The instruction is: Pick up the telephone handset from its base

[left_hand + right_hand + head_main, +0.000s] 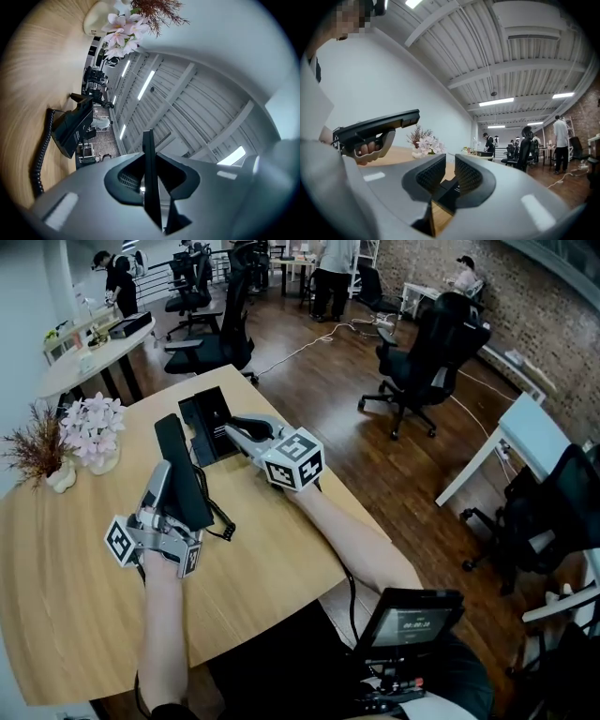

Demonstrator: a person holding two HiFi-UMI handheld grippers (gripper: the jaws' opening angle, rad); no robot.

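Clamps handset in left tool, raised clear of base over bench; pinches base edge with right tool. Seems the lift itself, nearly done; next needs cord kept slack.

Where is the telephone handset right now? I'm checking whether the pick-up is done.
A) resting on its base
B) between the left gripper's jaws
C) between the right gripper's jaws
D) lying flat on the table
B: the left gripper view shows the left gripper with its jaws clamped on the black handset, and the head view shows it off the base.
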